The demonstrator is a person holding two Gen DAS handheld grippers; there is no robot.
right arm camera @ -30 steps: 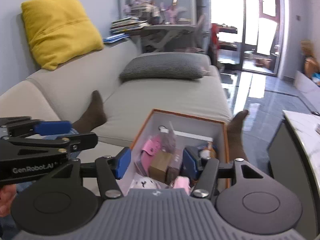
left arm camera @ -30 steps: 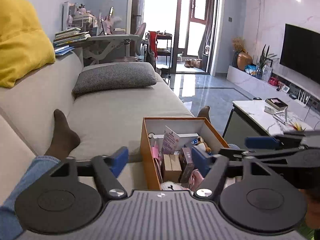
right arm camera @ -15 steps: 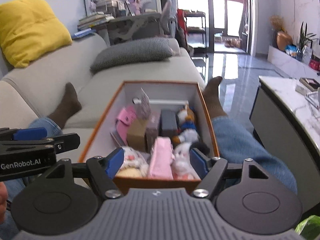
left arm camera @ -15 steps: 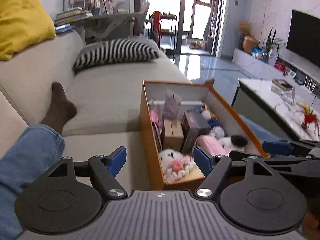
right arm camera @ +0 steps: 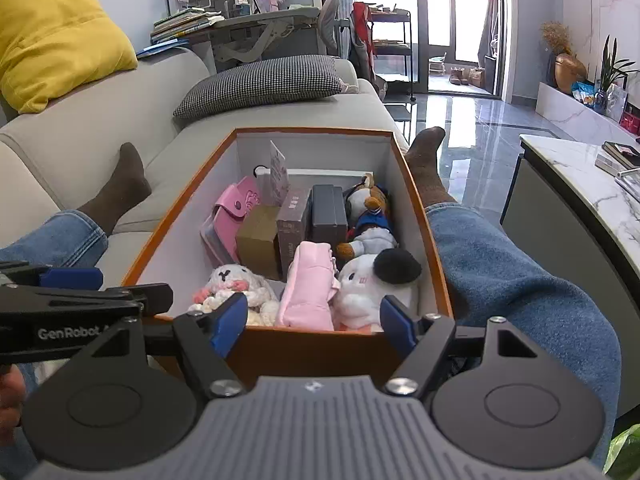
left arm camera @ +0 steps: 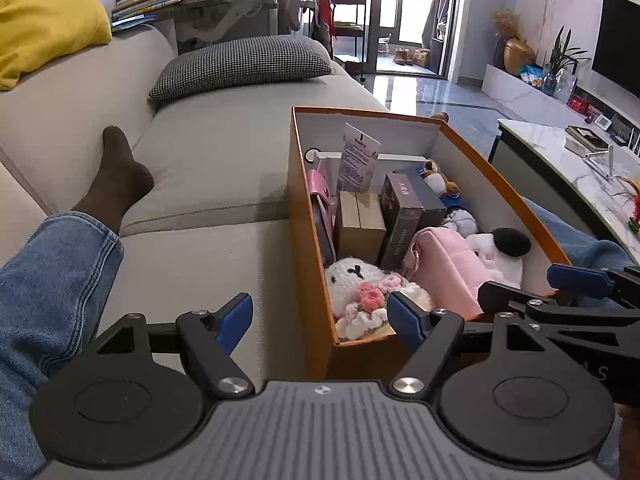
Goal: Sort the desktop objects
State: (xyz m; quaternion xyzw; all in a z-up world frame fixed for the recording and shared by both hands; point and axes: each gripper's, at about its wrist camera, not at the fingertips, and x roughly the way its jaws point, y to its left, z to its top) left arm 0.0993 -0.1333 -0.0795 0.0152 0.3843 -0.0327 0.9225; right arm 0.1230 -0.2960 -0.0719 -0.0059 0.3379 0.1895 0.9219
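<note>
An orange box (left arm camera: 298,200) (right arm camera: 416,216) rests on the sofa between a person's legs. It holds a white crocheted bunny (left arm camera: 352,280) (right arm camera: 232,280), a pink pouch (left arm camera: 444,268) (right arm camera: 310,288), a white plush with a black ear (left arm camera: 500,248) (right arm camera: 368,284), a plush dog (right arm camera: 370,216), dark boxes (left arm camera: 404,212) (right arm camera: 328,212), a tan box (left arm camera: 360,220) (right arm camera: 258,240) and a pink wallet (right arm camera: 232,212). My left gripper (left arm camera: 320,314) hovers open at the box's near left corner. My right gripper (right arm camera: 313,318) hangs open over the near wall. Neither holds anything.
Jeans-clad legs (right arm camera: 500,272) (left arm camera: 52,280) with dark socks flank the box on the beige sofa (left arm camera: 208,160). A houndstooth cushion (left arm camera: 244,64) and a yellow pillow (right arm camera: 60,36) lie further back. A marble-topped table (right arm camera: 592,176) stands to the right.
Both grippers have sunk and tipped down toward the box, whose contents now show fully. The right gripper's jaws have spread wider than a second ago.
</note>
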